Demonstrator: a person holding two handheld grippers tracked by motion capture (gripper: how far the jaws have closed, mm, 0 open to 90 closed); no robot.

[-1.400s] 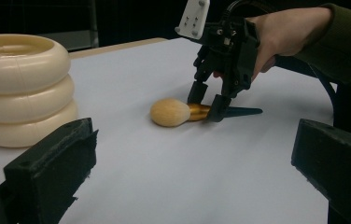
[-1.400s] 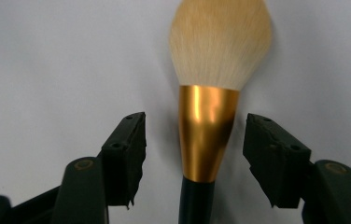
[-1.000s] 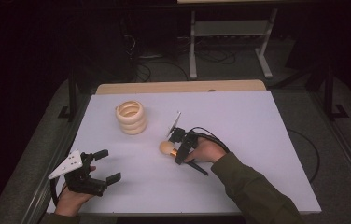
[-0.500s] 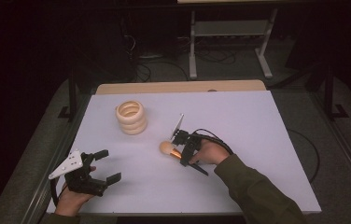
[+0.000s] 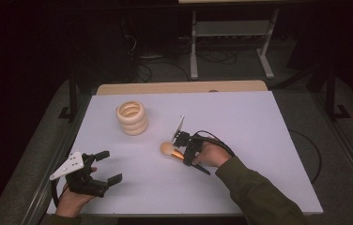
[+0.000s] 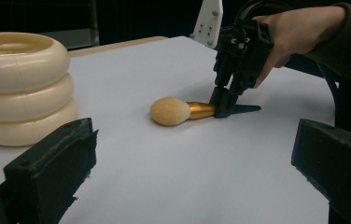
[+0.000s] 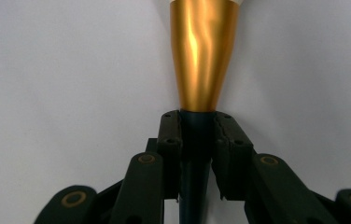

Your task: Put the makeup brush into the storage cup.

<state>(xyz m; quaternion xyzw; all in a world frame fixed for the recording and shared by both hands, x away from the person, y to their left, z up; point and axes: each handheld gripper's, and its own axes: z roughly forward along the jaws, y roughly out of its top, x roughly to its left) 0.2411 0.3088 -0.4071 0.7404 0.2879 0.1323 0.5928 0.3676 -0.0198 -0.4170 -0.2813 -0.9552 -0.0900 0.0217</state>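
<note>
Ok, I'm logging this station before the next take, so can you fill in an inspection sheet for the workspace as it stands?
Surface: white table top, bare wooden strip at its far edge.
Job's things: makeup brush lying flat; stack of three cream rings standing apart from it.
Clutter: nothing seen.
Grippers: right tool shut on the brush's dark handle; left tool open, holding nothing.
Cables: black cable trailing from the right tool; more on the floor.
Surroundings: dark room, metal stand behind the table.

A white bench [image 5: 259, 122] with a wooden strip [image 5: 179, 87] along its far edge; behind it, a white metal stand [image 5: 231, 33] on dark floor.
</note>
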